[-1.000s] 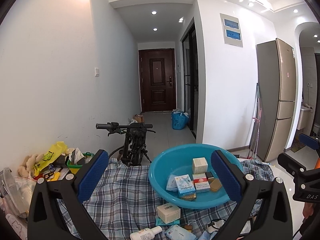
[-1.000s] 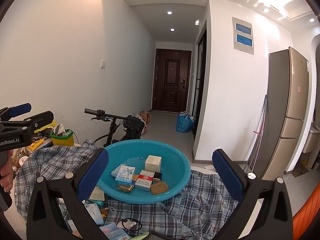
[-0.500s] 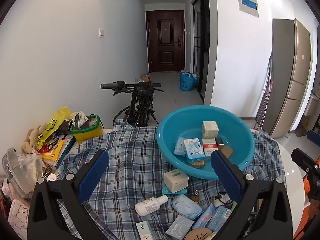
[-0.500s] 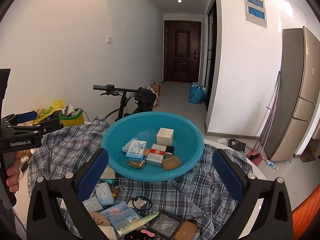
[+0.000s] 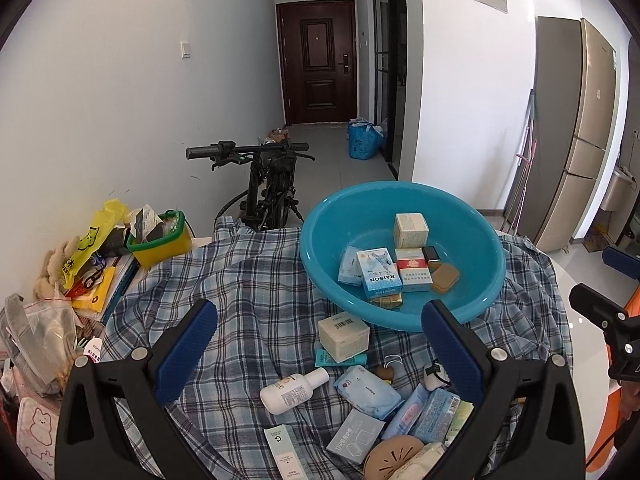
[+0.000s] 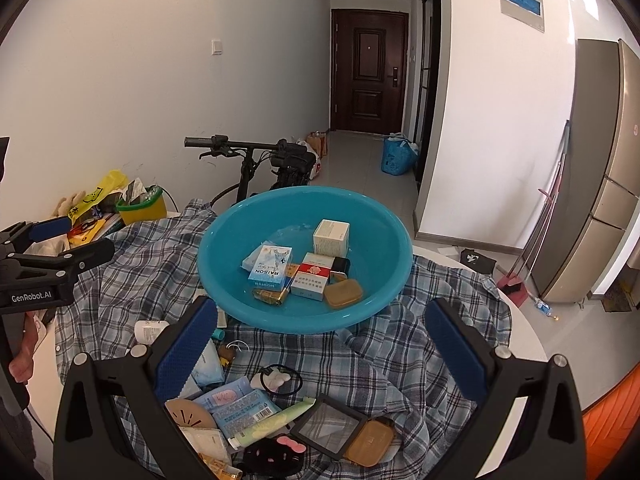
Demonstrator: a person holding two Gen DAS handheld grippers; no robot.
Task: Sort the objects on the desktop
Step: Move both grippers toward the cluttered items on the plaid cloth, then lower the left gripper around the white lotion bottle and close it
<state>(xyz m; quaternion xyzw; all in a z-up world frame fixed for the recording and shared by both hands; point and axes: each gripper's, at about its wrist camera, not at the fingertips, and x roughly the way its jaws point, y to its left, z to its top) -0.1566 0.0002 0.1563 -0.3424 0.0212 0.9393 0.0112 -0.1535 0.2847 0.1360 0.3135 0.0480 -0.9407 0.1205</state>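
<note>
A: Your left gripper point(image 5: 320, 344) is spread wide with nothing in it, hanging over the plaid cloth point(image 5: 248, 280). Same for your right gripper point(image 6: 320, 340), wide apart and empty, just in front of the basin point(image 6: 384, 280).

B: Where's the stuff to sort?

A: Half of it sits in the basin already: a RAISON box point(image 6: 270, 268), a red-and-white pack point(image 6: 314, 280), a cream box point(image 6: 331, 236), a tan case point(image 6: 343, 294). The rest is piled on the cloth near you: a white bottle point(image 5: 294, 390), a white box point(image 5: 344, 334), blue packets point(image 5: 368, 390), a green tube point(image 6: 276, 420), a framed mirror point(image 6: 332, 426).

B: Anything you can't make out?

A: Plenty. The pile's near edge is cut off by the frame and your gripper bodies cover its flanks. Something gold is half buried under the RAISON box. Labels are mostly unreadable.

B: Room to move?

A: Open cloth on the left. The basin's rim touches the white box in the left view.
</note>
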